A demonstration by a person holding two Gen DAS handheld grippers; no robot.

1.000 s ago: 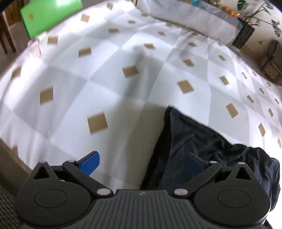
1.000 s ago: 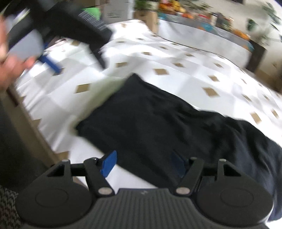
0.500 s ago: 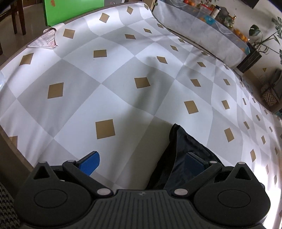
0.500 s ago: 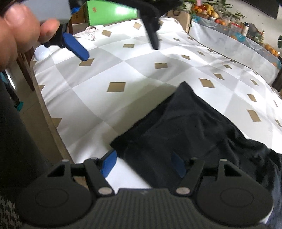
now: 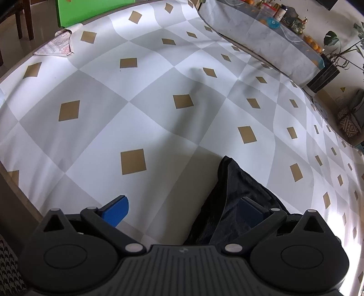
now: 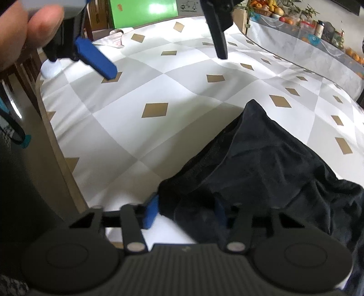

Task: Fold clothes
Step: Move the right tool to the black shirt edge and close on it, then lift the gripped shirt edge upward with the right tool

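A dark garment (image 6: 261, 159) lies crumpled on the checked tablecloth (image 6: 141, 136). My right gripper (image 6: 185, 211) sits at the garment's near left corner. Its jaws are closing, and bunched cloth fills the gap and touches both blue pads. My left gripper (image 5: 182, 209) stands open above the cloth, beside the garment's (image 5: 236, 193) far corner. Its right pad hangs over the dark fabric and nothing is pinched. The right wrist view also shows the left gripper (image 6: 165, 64) from behind, held by a hand (image 6: 27, 27).
The table's wooden edge (image 5: 13, 179) runs along the left. A printed paper (image 5: 56, 45) and a green board (image 5: 91, 11) are at the far left corner. A second covered table (image 5: 261, 34) with jars and fruit stands behind.
The right gripper came down onto the garment's near corner and its jaws narrowed around the cloth. The left gripper shifted slightly and rolled, staying open.
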